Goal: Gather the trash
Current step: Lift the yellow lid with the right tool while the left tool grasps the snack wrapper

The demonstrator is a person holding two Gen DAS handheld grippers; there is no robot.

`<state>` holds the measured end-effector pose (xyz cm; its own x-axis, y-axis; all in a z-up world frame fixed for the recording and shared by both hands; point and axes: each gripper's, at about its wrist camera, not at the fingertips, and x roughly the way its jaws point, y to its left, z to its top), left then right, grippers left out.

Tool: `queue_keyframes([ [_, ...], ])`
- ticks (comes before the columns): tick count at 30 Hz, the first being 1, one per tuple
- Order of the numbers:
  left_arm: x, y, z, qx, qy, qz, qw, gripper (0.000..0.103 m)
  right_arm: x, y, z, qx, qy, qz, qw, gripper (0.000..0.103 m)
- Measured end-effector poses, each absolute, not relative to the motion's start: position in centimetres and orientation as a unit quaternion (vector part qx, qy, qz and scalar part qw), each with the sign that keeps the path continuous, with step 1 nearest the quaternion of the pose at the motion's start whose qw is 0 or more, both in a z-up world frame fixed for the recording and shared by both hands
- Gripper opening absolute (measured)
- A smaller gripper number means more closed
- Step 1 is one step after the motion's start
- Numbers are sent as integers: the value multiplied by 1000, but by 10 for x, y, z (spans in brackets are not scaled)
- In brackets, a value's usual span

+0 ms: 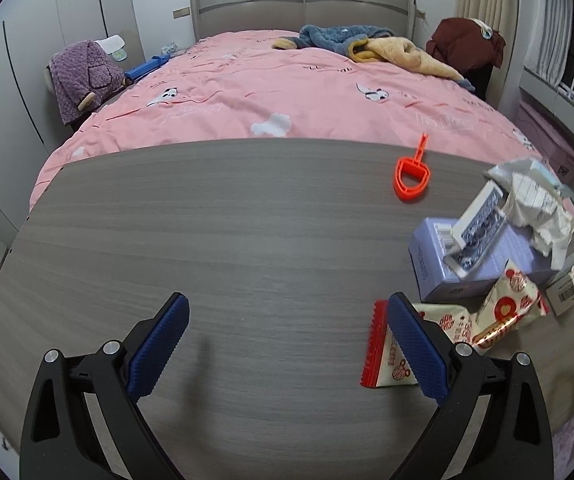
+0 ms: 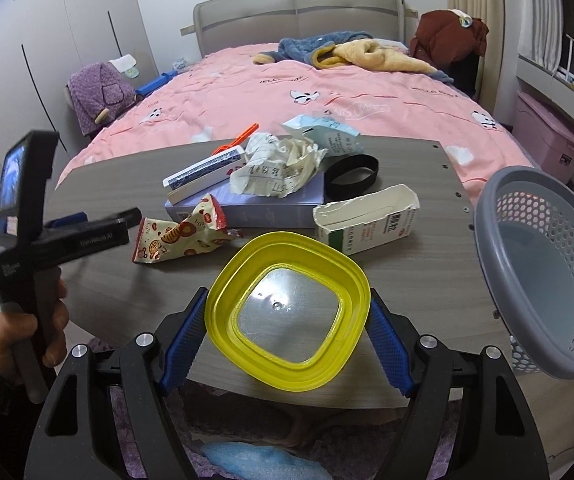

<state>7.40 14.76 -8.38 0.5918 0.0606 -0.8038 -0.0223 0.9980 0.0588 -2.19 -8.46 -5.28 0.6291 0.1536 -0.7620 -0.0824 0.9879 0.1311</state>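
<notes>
Right wrist view: your right gripper (image 2: 287, 340) jaws pinch yellow lid (image 2: 287, 308) above worktop (image 2: 107, 280) edge; grip looks shallow, may slip before basket (image 2: 543, 272); left gripper (image 1: 287, 344) jaws spread, empty

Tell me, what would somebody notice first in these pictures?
Probably the bright yellow lid, gripped between the right gripper's blue pads just above the table's near edge. Next, the grey basket at the right, and the crumpled paper piled on a purple box mid-table.
</notes>
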Motion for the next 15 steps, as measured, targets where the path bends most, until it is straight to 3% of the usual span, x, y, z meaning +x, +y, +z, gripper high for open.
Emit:
queue_keyframes([
  [15,17,122,-92,25,470,-11,882,95,-35,-117,-42,65,406,38,911,74],
])
